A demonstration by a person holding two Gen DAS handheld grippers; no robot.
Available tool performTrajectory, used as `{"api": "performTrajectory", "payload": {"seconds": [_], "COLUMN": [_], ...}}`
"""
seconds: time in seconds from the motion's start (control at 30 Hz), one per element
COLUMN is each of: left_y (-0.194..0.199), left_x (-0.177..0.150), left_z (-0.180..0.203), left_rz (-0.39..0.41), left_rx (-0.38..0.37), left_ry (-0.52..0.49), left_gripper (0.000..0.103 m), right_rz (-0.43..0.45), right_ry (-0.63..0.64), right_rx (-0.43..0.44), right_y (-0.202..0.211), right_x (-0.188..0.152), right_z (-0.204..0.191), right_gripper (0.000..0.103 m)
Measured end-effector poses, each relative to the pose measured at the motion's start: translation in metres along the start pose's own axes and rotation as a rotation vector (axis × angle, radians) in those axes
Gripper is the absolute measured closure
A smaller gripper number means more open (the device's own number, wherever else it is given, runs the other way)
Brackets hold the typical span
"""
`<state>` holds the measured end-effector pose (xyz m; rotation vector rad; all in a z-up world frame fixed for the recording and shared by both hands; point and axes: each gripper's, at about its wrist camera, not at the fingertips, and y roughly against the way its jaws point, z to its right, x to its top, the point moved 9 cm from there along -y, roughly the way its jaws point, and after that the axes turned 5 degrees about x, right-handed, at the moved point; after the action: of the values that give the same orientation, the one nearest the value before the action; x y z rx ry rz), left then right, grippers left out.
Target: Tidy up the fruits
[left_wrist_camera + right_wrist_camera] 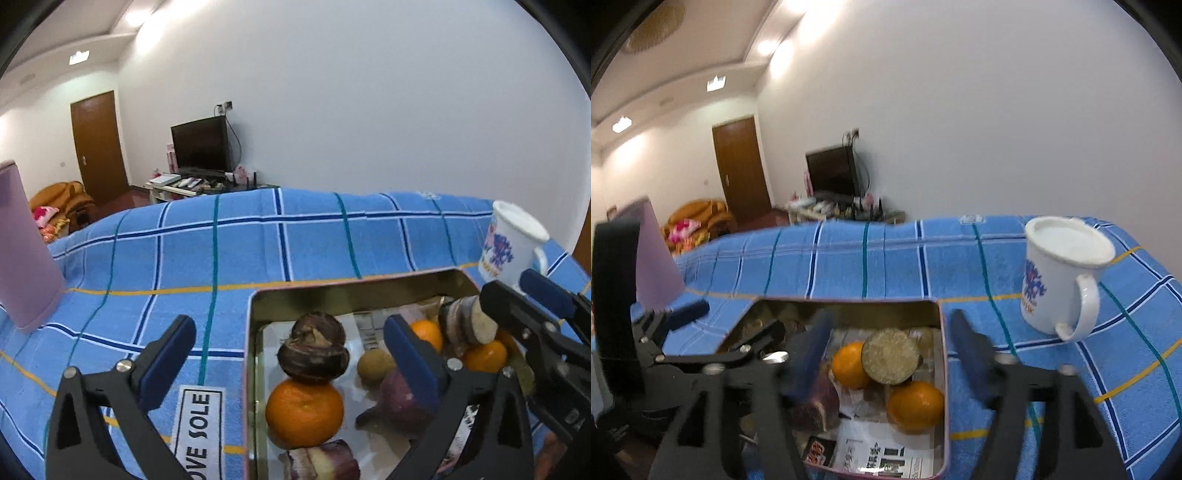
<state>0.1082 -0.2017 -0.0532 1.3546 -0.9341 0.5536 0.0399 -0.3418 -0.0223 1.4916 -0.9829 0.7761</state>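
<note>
Fruit already gathered in a rectangular gold metal tin (pixel 332 291) on the blue plaid-covered counter (pixel 184 258): round orange tangerines (pixel 304 411), dark purple-brown water chestnuts (pixel 314 354) and cut cane pieces (pixel 890 356). Left claw (pixel 288 365) spread wide, empty, straddling the tin's left wall. Right claw (pixel 886 350) spread, empty, above the tin's right side. A white printed enamel mug (pixel 1060 280) stands near the counter's right edge. No fruit lies outside; sorting appears nearly complete.
</note>
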Motion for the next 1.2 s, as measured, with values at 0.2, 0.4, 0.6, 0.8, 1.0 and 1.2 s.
{"api": "performTrajectory", "payload": {"seconds": [0.2,0.4,0.6,0.8,1.0,1.2], "left_y": [0.002,0.008,0.009,0.008,0.019,0.04], "left_x": [-0.002,0.001,0.0,-0.005,-0.008,-0.011], "left_z": [0.007,0.005,0.001,-0.002,-0.008,-0.018], "left_rz": [0.024,0.055,0.053,0.02,0.049,0.105], "left_rx": [0.019,0.043,0.055,0.056,0.074,0.075], "left_ry": [-0.05,-0.056,-0.043,-0.037,-0.01,0.029], "left_gripper": [0.0,0.0,0.0,0.0,0.0,0.0], "right_rz": [0.087,0.093,0.088,0.071,0.094,0.137], "right_ry": [-0.008,-0.055,0.012,0.065,0.047,0.067], "right_rx": [-0.049,-0.107,-0.142,-0.152,-0.144,-0.156], "right_y": [0.014,0.012,0.007,0.006,0.015,0.03], "right_x": [0.012,0.011,0.009,0.006,0.004,0.003], "right_z": [0.01,0.027,0.02,0.01,0.01,0.001], "right_gripper": [0.027,0.027,0.027,0.027,0.027,0.027]}}
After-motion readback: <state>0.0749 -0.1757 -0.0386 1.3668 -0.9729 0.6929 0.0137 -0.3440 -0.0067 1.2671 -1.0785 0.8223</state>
